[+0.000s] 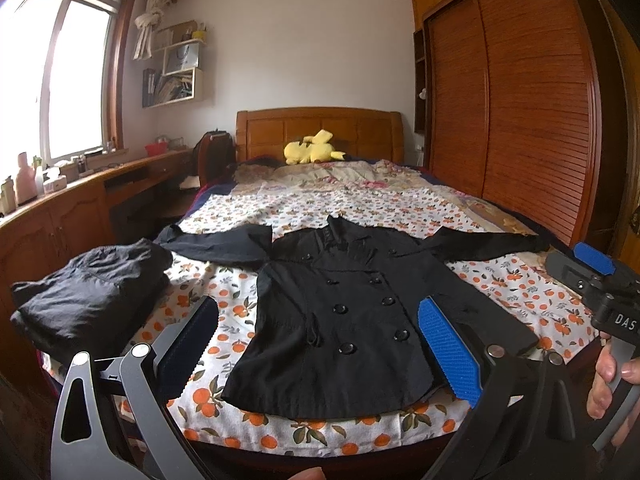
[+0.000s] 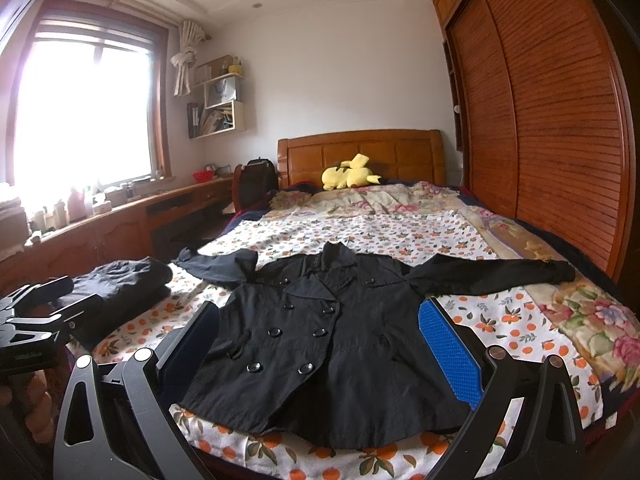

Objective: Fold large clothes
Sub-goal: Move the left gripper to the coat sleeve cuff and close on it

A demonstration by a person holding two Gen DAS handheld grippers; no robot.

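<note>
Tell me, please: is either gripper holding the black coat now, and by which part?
Nothing is held. The left gripper and right gripper are both open above the black coat, which lies flat on the bed.

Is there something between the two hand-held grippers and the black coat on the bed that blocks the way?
Nothing visible does. The black coat lies spread flat on the bed, and both the left hand-held gripper and the right hand-held gripper hang open just before its hem. The folded dark garment lies aside, to the left.
</note>
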